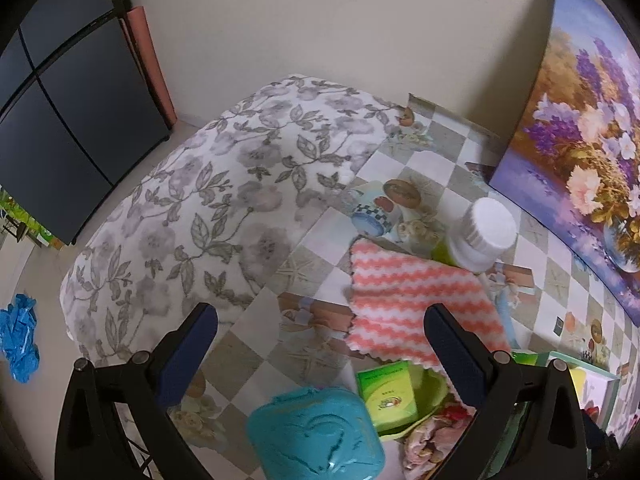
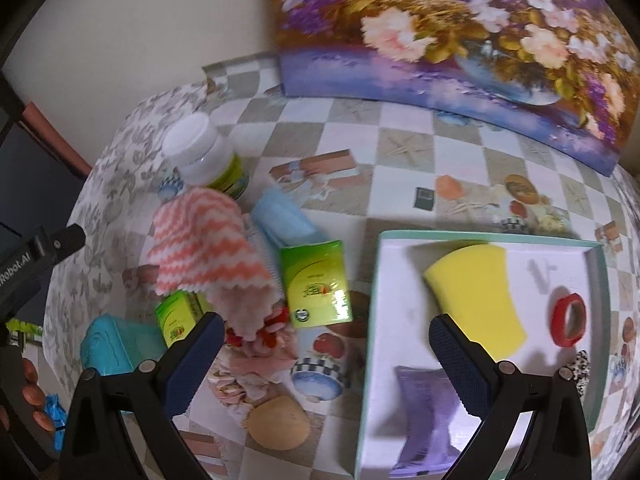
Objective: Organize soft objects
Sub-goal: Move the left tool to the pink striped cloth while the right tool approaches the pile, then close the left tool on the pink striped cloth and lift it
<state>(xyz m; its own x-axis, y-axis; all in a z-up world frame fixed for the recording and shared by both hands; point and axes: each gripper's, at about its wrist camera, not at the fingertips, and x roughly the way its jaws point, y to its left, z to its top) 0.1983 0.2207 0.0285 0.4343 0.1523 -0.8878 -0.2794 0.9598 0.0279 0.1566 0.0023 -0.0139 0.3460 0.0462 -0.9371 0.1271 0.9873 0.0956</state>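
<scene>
The left hand-held gripper [image 1: 320, 340] has its two fingers spread wide, with nothing between the blue pads [image 1: 188, 354]. The right hand-held gripper [image 2: 326, 354] is also wide open and holds nothing. In the right wrist view, the left hand-held gripper body appears at the left edge, and fingertips of the person's hand [image 2: 34, 394] wrap its handle.

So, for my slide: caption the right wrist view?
Open right gripper above tray holding yellow sponge.
</scene>
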